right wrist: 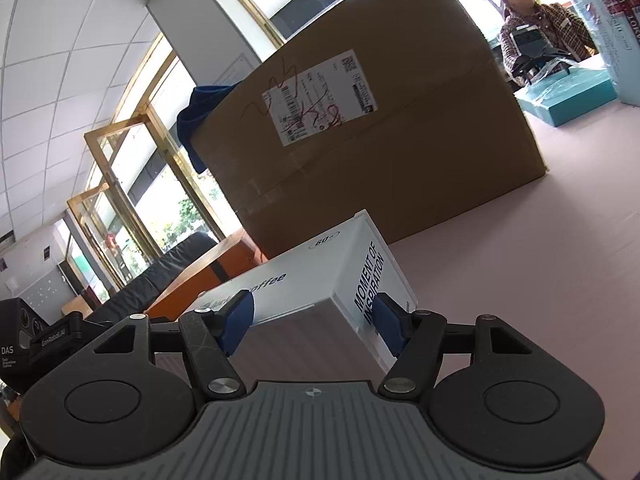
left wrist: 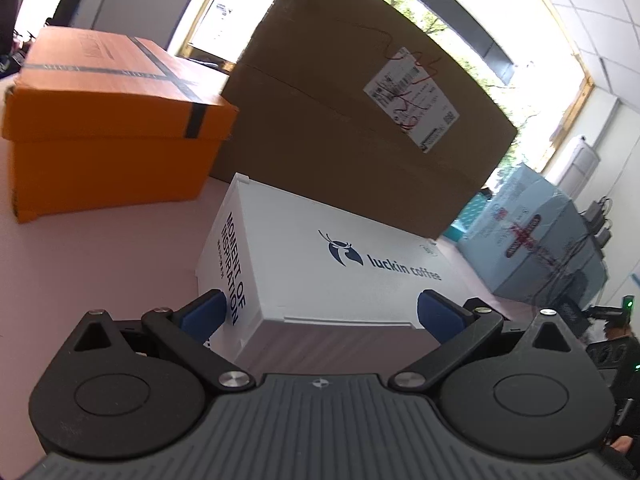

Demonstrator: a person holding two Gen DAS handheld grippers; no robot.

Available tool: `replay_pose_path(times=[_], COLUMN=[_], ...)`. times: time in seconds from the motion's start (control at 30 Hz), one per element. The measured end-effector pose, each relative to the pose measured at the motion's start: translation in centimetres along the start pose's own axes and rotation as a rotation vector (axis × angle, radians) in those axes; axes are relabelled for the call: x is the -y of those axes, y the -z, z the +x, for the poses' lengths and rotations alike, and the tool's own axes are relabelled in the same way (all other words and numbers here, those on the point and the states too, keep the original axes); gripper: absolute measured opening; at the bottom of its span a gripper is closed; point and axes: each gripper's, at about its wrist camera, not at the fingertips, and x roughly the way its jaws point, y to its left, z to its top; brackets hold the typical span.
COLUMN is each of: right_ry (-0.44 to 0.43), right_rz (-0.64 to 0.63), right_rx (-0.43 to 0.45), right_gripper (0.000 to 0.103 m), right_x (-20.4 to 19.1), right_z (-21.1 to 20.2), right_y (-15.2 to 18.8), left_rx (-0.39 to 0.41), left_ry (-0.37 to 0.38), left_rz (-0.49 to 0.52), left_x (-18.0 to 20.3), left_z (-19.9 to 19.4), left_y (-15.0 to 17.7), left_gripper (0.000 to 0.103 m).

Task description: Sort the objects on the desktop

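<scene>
on the pale pink desk [right wrist: 560, 260], just in front of the big brown cardboard carton [right wrist: 380, 120], the white luckin coffee box [left wrist: 320, 264] sits bracketed by both tongs, left tongs [left wrist: 320, 314] and right tongs [right wrist: 316, 322] each spread open around a corner, so the grasp step is in hand; next probably close and lift together.

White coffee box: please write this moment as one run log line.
white coffee box on pink table | left gripper jaws around one corner | right gripper jaws around another corner | brown carton behind
</scene>
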Motion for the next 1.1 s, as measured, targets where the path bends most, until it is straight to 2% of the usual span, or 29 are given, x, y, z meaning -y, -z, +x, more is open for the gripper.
replay_pose_path(times=[0.17,0.2,0.23,0.3,0.37,0.4,0.43,0.47,0.63,0.83,0.97,1.03,1.1], right_ry=[-0.03,-0.025,-0.021,0.002,0.042,0.06,0.077,0.091,0.179,0.466,0.648,0.711,0.724], right_rz=[-0.042,-0.05,-0.057,-0.057,-0.06,-0.063,-0.065,-0.066,-0.093,-0.208,-0.211,-0.19,-0.151], right_rx=[-0.033,-0.03,-0.02,0.017,0.066,0.095,0.121,0.141,0.191,0.217,0.162,0.117,0.062], right_gripper=[0.064,0.059,0.054,0.054,0.058,0.063,0.07,0.073,0.083,0.089,0.089,0.089,0.089], right_x=[-1.4,-1.6,-1.6,-1.6,-1.6,-1.6,-1.6,-1.5,-0.8,2.0,5.5,7.8,9.9], right_z=[1.0,0.8,0.5,-0.4,-1.8,-2.6,-3.4,-4.2,-7.6,-10.5,-11.0,-10.9,-10.9], right_y=[0.3,0.1,-0.1,-0.9,-1.8,-2.2,-2.5,-2.8,-3.2,-2.8,-3.0,-3.1,-3.3], left_rx=[0.031,0.066,0.102,0.208,0.296,0.324,0.333,0.327,0.198,-0.022,-0.175,-0.202,-0.219], left_ry=[-0.1,-0.151,-0.201,-0.292,-0.346,-0.359,-0.354,-0.334,-0.194,-0.096,-0.129,-0.174,-0.216], left_rz=[0.042,0.052,0.063,0.102,0.145,0.161,0.17,0.181,0.25,0.313,0.337,0.337,0.357], left_x=[-0.4,-0.1,0.3,1.4,2.9,3.8,4.7,5.8,11.4,18.1,21.3,22.2,23.0], left_z=[-0.8,-1.5,-2.2,-4.3,-6.2,-6.8,-7.2,-7.3,-4.5,3.0,9.5,12.7,15.2], left_y=[-0.7,-0.8,-1.0,-1.2,-1.0,-0.7,-0.3,0.2,2.1,5.6,8.5,9.9,11.0], left_gripper=[0.101,0.094,0.091,0.092,0.095,0.101,0.103,0.103,0.103,0.103,0.103,0.103,0.103])
